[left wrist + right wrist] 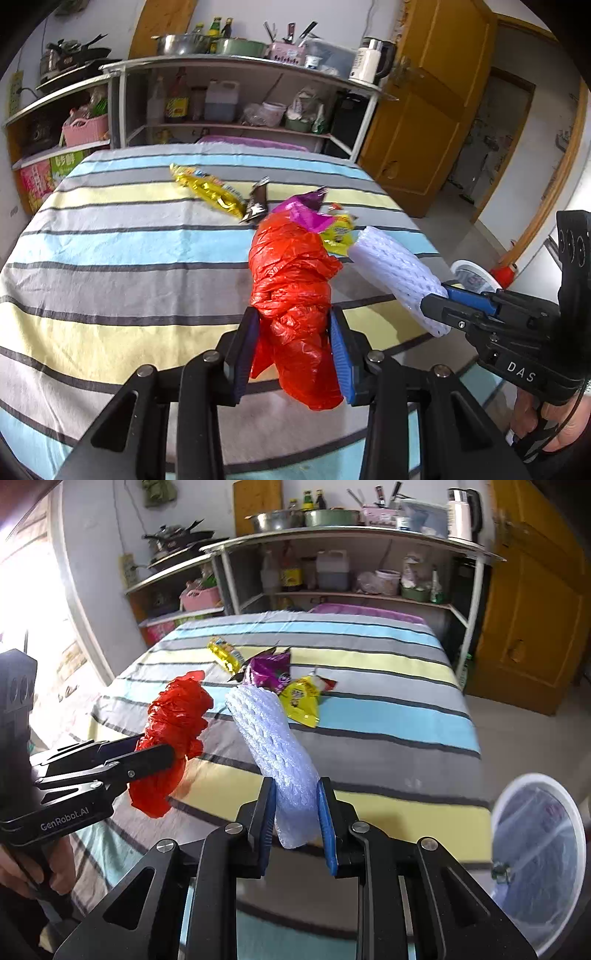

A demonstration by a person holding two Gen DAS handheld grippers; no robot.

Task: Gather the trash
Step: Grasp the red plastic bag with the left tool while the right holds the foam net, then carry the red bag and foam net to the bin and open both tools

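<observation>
We tilt both claws downward over the striped bench. Our left claw (293, 347) clamps the crumpled red bag (295, 280); our right claw (297, 812) – at three o'clock – grips the white foam net (273, 746), both lifted clear.

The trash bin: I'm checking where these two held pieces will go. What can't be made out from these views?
- Trash bin: right wrist view cuts it off at the edge; the liner blurs its contents. Left wrist view shows only a rim sliver behind the right gripper.
- Dark wrapper: in the right wrist view, mostly hidden behind the purple wrapper.
- Red plastic bag: hides the tablecloth beneath it.
</observation>
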